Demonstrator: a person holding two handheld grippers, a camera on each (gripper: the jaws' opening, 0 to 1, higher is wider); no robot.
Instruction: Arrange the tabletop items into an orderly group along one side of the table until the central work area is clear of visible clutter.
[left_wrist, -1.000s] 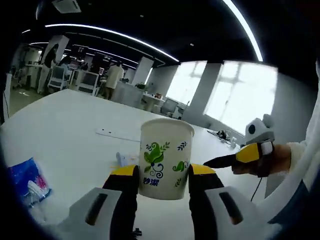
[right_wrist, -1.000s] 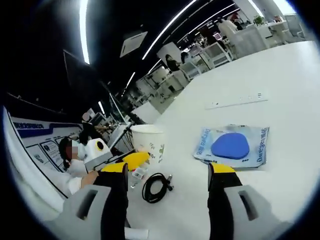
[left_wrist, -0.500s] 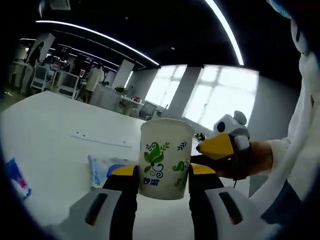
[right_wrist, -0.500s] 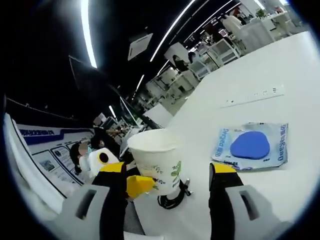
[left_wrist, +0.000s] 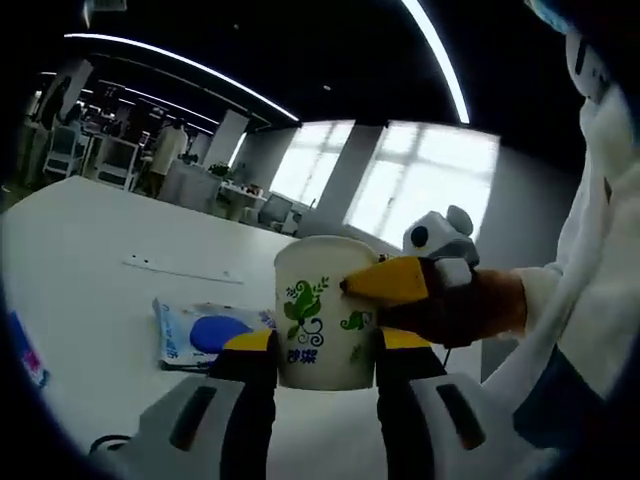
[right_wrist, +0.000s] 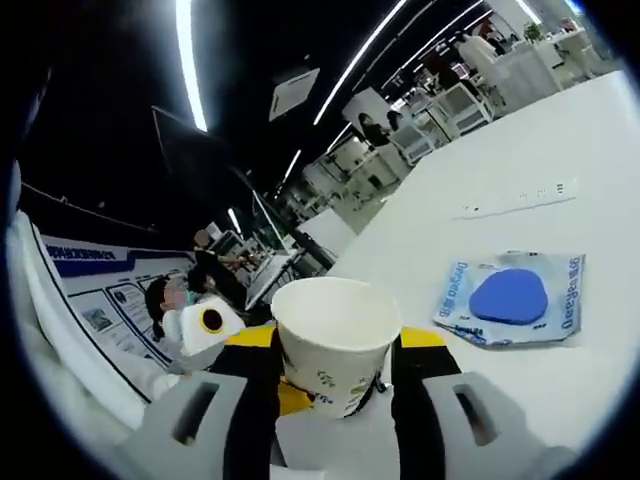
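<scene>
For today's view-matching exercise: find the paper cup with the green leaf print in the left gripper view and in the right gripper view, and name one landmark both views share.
Left gripper view: the paper cup sits low at centre, between the jaws.
Right gripper view: the paper cup sits low at centre, its open mouth visible, between the jaws.
Shared landmark: the blue packet lying on the white table.

Blue packet (right_wrist: 513, 305) lies on table (right_wrist: 560, 230); white surface around it open for passage.

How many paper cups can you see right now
1. The paper cup is held up over the white table, between the left gripper fingers and the right gripper. Others may be hidden behind it.
</scene>
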